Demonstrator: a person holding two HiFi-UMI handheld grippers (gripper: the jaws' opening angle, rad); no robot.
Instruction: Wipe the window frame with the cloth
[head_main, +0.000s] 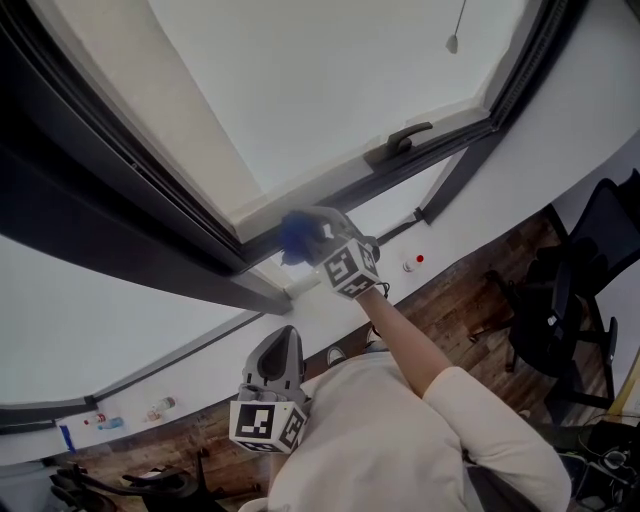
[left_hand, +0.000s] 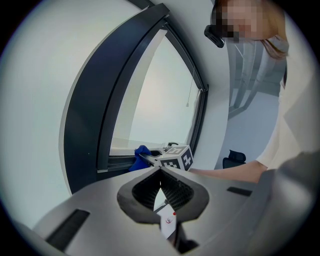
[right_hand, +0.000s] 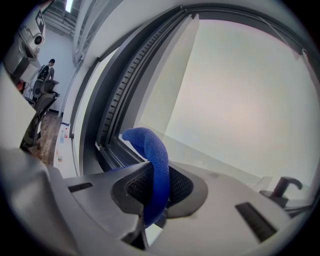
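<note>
Head view first, nearest things. Left gripper (head_main: 282, 340) hangs close to the person's chest, well below the window frame (head_main: 340, 196) and apart from it. In the left gripper view its fingers (left_hand: 150, 187) stand closed tip to tip, nothing between them (left_hand: 160, 172); only a sliver of pale surface shows through the gap behind the tips.

Sleeve (head_main: 450, 410), cream, runs up from the shoulder; the bare forearm reaches toward the frame's lower rail.

Right gripper (head_main: 318, 238) is at the end of that arm, its marker cube facing the camera, right at the lower rail. In the right gripper view the fingers (right_hand: 132, 187) are clamped on the cloth (right_hand: 155, 160). The cloth is blue and nubby. It passes between both pads, a short tail hangs below them, and the longer part arches up and forward past the fingertips toward the frame (right_hand: 120, 100). In the head view the cloth (head_main: 296, 235) sits bunched on the frame side of the gripper, over the dark lower rail. Actual contact with the rail is not clear.

Along the same rail, further toward the frame's far corner, a dark handle (head_main: 405, 138) sticks up. Beyond the frame is pale glass.
</note>
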